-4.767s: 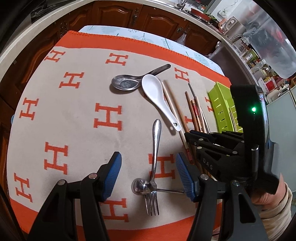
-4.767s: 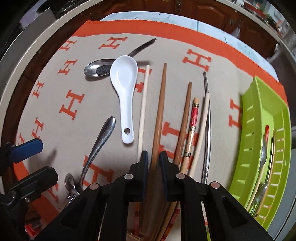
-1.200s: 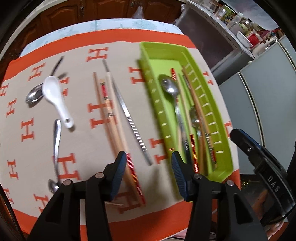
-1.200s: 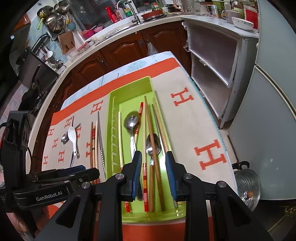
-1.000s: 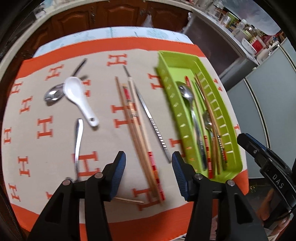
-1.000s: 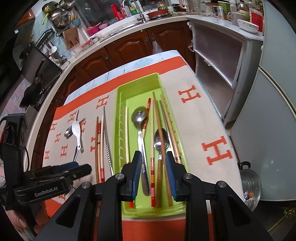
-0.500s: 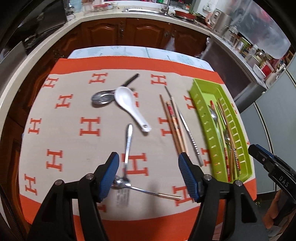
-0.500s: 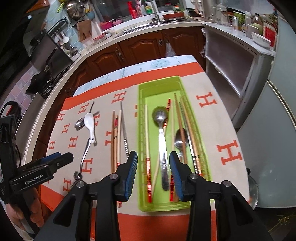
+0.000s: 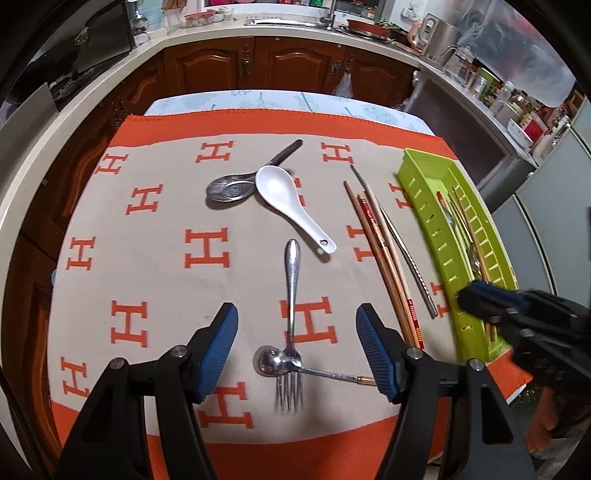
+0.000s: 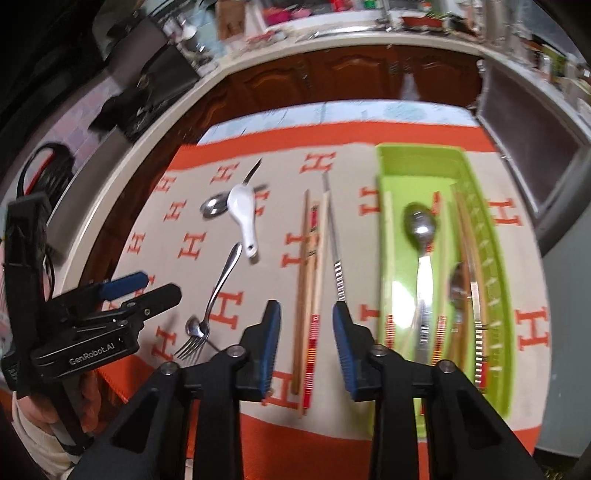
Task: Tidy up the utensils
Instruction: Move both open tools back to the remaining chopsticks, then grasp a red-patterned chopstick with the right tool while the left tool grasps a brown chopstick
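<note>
From the left wrist we look steeply down between our spread fingers (image 9: 218, 347) at the fork (image 9: 291, 321). From the right wrist we look down between its fingers (image 10: 271, 343) over the chopsticks (image 10: 314, 266), the green tray (image 10: 384, 236) beyond its right finger. Both views share the fork, chopsticks and tray.

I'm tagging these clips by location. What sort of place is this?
A home kitchen, most likely. Brown wooden cabinets run under a pale countertop with a sink tap and a steel pot. The utensils lie on a cloth-covered table.
</note>
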Action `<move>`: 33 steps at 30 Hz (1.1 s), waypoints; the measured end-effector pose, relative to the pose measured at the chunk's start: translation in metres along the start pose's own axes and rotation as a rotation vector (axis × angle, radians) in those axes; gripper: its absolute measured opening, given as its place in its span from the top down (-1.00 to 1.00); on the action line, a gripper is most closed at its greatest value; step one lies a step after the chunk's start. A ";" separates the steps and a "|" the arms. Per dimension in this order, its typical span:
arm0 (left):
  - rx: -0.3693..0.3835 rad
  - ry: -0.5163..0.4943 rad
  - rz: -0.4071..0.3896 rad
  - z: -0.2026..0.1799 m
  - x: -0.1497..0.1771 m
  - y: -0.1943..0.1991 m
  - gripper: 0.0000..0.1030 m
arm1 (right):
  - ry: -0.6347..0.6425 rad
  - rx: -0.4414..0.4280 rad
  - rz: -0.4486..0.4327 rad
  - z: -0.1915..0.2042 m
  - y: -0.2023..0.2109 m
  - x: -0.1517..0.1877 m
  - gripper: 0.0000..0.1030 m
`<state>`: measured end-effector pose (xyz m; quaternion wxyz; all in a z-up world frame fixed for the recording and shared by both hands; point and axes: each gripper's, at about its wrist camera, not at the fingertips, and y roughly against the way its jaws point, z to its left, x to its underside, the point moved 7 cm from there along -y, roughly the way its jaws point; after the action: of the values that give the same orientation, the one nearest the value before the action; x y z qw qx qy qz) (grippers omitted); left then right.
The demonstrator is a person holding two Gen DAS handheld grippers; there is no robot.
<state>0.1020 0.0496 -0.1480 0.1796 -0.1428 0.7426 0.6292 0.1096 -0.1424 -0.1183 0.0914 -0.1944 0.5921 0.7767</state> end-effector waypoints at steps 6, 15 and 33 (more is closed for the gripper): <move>0.034 -0.001 0.033 0.001 0.004 -0.012 -0.25 | 0.012 -0.009 0.093 0.012 -0.046 0.006 0.80; 0.059 0.041 0.055 0.013 0.009 -0.025 -0.25 | 0.018 0.078 0.154 0.003 -0.090 -0.001 0.97; 0.114 0.080 0.071 0.029 0.014 -0.036 -0.25 | 0.043 0.153 0.191 0.002 -0.122 -0.022 0.88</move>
<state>0.1078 0.0722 -0.1904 0.1351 -0.1310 0.7883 0.5858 0.1745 -0.1037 -0.2164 0.0190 -0.1461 0.6674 0.7300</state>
